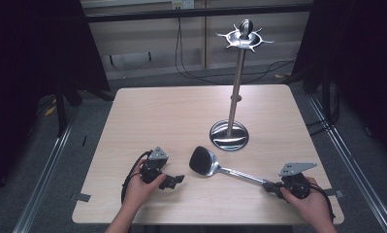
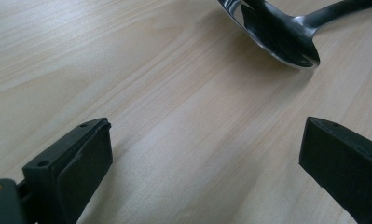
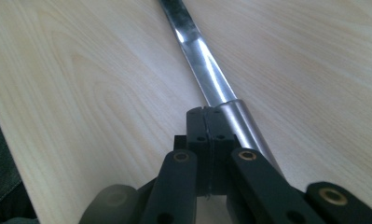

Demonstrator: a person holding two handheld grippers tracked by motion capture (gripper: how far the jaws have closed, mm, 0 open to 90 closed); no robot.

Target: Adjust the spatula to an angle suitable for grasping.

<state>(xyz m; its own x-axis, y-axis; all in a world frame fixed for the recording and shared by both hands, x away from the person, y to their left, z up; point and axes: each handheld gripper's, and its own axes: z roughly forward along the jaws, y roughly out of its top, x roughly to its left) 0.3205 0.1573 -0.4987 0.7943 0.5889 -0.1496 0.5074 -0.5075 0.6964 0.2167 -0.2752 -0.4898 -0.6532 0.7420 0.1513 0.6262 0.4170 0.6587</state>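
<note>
Steel and shiny, a spatula [image 1: 215, 167] lies flat on the pale wooden table [image 1: 157, 111], its broad head just ahead of the left gripper [image 1: 174, 180], whose jaws stand wide apart over bare wood with nothing between them. The handle runs back to the right gripper [image 1: 270, 186]; its jaws look pressed together right beside the handle's end, though whether they actually pinch it I cannot tell. Beyond both grippers stands a metal utensil stand [image 1: 232, 97].

Pale matt wood grain is showing across the table [image 1: 157, 111], while the polished metal spatula [image 1: 205, 161] and stand [image 1: 235, 87] are gleaming.
</note>
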